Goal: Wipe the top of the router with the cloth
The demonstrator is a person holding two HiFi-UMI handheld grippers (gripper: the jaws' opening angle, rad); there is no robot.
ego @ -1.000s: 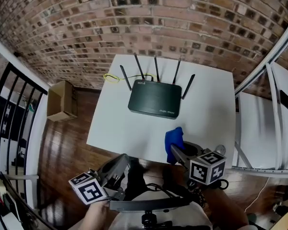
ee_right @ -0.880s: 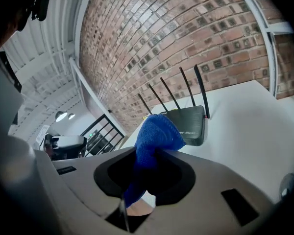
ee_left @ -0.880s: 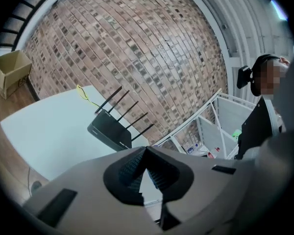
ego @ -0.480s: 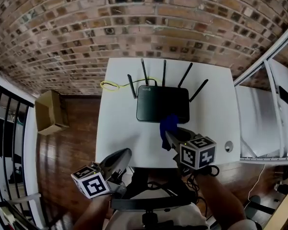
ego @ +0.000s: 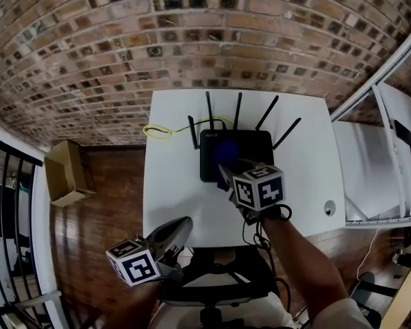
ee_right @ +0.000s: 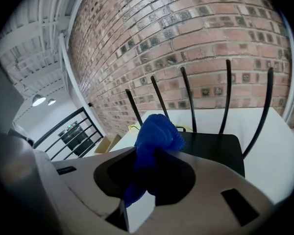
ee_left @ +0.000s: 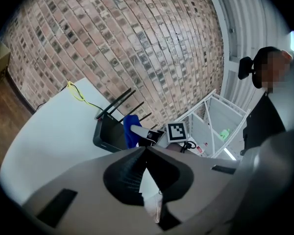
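Observation:
A black router (ego: 250, 146) with several upright antennas sits at the back of the white table (ego: 171, 197). My right gripper (ego: 225, 166) is shut on a blue cloth (ego: 225, 153), which hangs over the router's left half; whether it touches the top I cannot tell. In the right gripper view the blue cloth (ee_right: 154, 138) bulges out of the jaws above the router (ee_right: 220, 148). My left gripper (ego: 181, 226) is shut and holds nothing, low at the table's near edge. The left gripper view shows the router (ee_left: 108, 133) and the cloth (ee_left: 131, 131) from the side.
A yellow cable (ego: 157, 130) loops off the table's back left. A cardboard box (ego: 65, 173) stands on the wooden floor to the left. A white frame and shelf (ego: 377, 156) adjoin the table on the right. A brick wall (ego: 192, 40) rises behind.
My right gripper has carried the blue cloth forward from the table's near edge to over the router. The left gripper has stayed low near the front edge.

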